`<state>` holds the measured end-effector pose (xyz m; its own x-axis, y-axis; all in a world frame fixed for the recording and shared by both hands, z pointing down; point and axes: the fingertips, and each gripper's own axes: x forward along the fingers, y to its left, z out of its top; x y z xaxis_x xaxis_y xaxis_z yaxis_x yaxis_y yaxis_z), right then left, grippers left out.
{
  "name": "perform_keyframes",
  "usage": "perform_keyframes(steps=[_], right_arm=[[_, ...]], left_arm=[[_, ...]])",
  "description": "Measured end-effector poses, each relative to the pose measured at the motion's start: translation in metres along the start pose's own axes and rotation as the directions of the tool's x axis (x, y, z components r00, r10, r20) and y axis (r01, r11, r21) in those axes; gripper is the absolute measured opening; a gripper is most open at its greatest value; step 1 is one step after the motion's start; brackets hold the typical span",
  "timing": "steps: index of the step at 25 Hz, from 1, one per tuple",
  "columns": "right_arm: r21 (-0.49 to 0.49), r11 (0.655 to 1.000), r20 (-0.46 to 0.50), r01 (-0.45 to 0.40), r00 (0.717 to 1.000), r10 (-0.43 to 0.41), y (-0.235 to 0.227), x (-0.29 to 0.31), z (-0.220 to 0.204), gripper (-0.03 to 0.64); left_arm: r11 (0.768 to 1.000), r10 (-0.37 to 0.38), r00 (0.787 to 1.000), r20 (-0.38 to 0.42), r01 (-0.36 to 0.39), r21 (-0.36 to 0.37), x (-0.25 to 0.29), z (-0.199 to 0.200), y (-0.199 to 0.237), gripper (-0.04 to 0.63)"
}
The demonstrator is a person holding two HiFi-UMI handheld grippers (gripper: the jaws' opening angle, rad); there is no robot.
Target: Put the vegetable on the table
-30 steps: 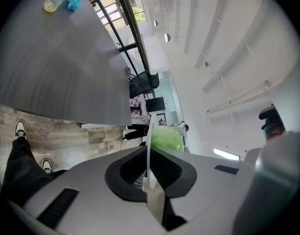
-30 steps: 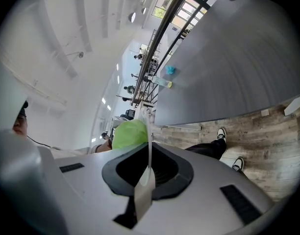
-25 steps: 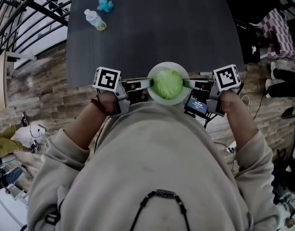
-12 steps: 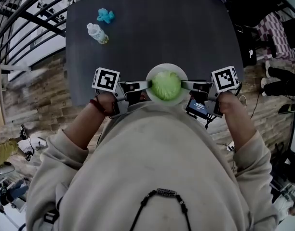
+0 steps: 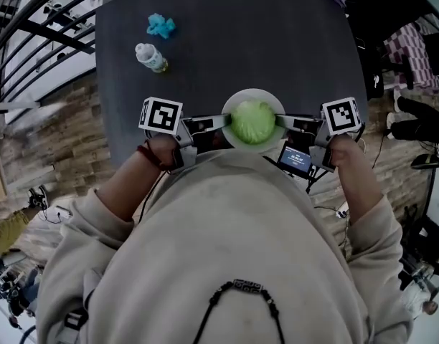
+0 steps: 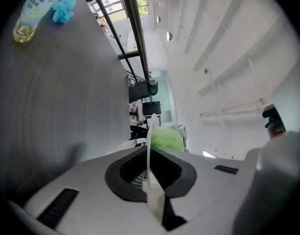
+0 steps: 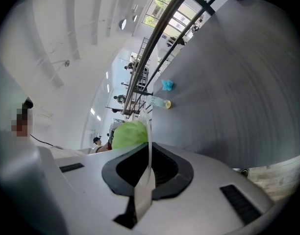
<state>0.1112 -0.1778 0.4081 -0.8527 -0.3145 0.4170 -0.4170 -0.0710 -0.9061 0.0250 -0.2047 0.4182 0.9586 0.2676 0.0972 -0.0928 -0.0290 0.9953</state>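
Head view, plate (image 5: 239,100) with cabbage (image 5: 252,121) held at table's (image 5: 277,41) near edge, rim pinched by left gripper (image 5: 223,122) and right gripper (image 5: 280,122), bottle (image 5: 151,57) far-left, open tabletop beyond.

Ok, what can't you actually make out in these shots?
- Plate underside: head view, the vegetable and the plate itself cover it, so whether it touches the table is unclear.
- Bottle label: too small in the head view; the left gripper view cuts it off at the top edge.
- Blue crumpled item: too small to identify in every view.
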Motion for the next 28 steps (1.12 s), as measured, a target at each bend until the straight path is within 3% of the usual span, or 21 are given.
perform_keyframes(steps=[3,10,14,18,28], right_arm=[[-0.008,1.0,0.004,-0.006,1.0,0.006,0.001,0.01,0.016,0.025],[-0.022,0.999,-0.061,-0.025,0.998,0.024,-0.004,0.016,0.024,0.025],[-0.049,0.996,-0.094,-0.076,0.993,0.071,0.003,0.018,0.034,0.026],[-0.102,0.991,-0.152,-0.083,0.986,0.067,0.008,0.017,0.05,0.026],[-0.156,0.981,-0.252,-0.117,0.965,0.075,0.018,0.039,0.072,0.026]], left_arm=[[0.999,-0.034,0.999,0.024,0.034,0.015,-0.005,0.014,0.002,0.015],[1.0,-0.006,0.998,0.064,0.006,0.009,-0.009,0.02,0.016,0.015],[0.999,-0.011,0.992,0.122,0.006,0.042,-0.008,0.028,0.01,0.015],[0.999,-0.03,0.981,0.192,0.024,0.034,-0.01,0.038,0.001,0.015],[0.997,0.035,0.956,0.29,-0.054,0.055,-0.037,0.049,0.004,0.015]])
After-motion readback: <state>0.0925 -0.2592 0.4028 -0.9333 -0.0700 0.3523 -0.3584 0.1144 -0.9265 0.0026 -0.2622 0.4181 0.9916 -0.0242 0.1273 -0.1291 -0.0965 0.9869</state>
